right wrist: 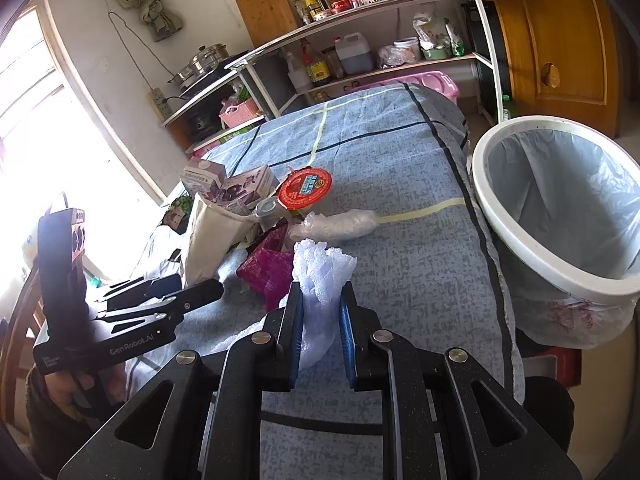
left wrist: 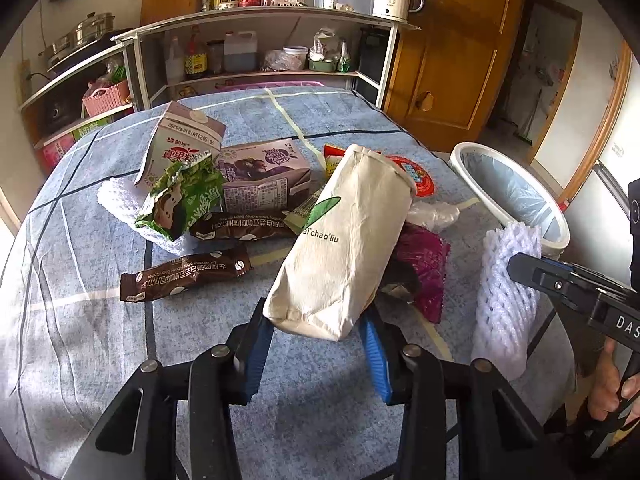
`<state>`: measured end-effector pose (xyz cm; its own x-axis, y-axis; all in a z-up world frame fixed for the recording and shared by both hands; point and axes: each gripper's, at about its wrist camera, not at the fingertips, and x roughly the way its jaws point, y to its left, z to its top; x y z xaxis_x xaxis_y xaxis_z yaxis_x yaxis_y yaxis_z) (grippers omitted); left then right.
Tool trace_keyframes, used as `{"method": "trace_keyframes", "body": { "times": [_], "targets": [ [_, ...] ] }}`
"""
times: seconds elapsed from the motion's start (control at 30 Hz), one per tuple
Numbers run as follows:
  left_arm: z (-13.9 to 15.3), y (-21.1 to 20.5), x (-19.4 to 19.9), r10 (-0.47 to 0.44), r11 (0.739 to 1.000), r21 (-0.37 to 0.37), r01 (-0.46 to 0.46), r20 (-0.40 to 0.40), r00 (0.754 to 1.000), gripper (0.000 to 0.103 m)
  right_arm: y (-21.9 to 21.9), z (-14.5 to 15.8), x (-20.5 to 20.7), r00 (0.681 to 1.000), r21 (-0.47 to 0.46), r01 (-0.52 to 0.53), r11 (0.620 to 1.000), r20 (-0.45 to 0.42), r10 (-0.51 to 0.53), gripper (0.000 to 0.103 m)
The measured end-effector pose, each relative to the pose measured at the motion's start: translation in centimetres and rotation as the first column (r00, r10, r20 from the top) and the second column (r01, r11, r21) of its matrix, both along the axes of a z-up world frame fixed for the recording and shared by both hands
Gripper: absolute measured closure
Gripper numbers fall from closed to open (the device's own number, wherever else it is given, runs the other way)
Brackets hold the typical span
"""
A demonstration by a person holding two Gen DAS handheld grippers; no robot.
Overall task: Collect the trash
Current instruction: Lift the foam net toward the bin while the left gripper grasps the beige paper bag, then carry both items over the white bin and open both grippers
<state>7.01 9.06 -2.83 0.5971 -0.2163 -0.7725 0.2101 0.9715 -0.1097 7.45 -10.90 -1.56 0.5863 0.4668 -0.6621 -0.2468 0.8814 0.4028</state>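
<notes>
foam net point(right wrist: 320, 276) hides between right jaws; paper bag point(left wrist: 344, 240) covers wrappers

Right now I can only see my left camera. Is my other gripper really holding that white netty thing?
Observer: Yes. In the right wrist view, the white foam net is squeezed between both blue pads of the right gripper.
Operator: Is there any trash in the bin yet?
Observer: The right view looks into the bin. I see only its pale liner bag, though the bottom is hidden.
Operator: What's hiding behind my paper bag?
Observer: A small grey can-like thing sits beside the red round lid.
</notes>
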Motion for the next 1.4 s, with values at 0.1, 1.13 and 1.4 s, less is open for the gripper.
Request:
{"method": "trace_keyframes", "body": {
  "times": [0.1,1.13,1.4],
  "targets": [
    [0.8,-0.5,-0.6,-0.008,1.000,-0.012,0.008,0.018,1.000,0.060,-0.3,0.2,-0.2,1.000,0.007,0.001,1.000,0.006,-0.001,0.086],
    [4.1,-20.4,5.6,-0.307,0.942,-0.134,0.309,0.031,0.951,0.060,-17.9,4.1,2.2,0.917,-0.063,0.390,0.919,0.115,-0.381,0.085],
    [1.9,-25.4,8.3,-0.357,0.927,-0.135,0.350,-0.034,0.933,0.059,-21.2,2.1,4.5,0.909,-0.165,0.416,0.894,0.075,-0.409,0.085]
  ]
}}
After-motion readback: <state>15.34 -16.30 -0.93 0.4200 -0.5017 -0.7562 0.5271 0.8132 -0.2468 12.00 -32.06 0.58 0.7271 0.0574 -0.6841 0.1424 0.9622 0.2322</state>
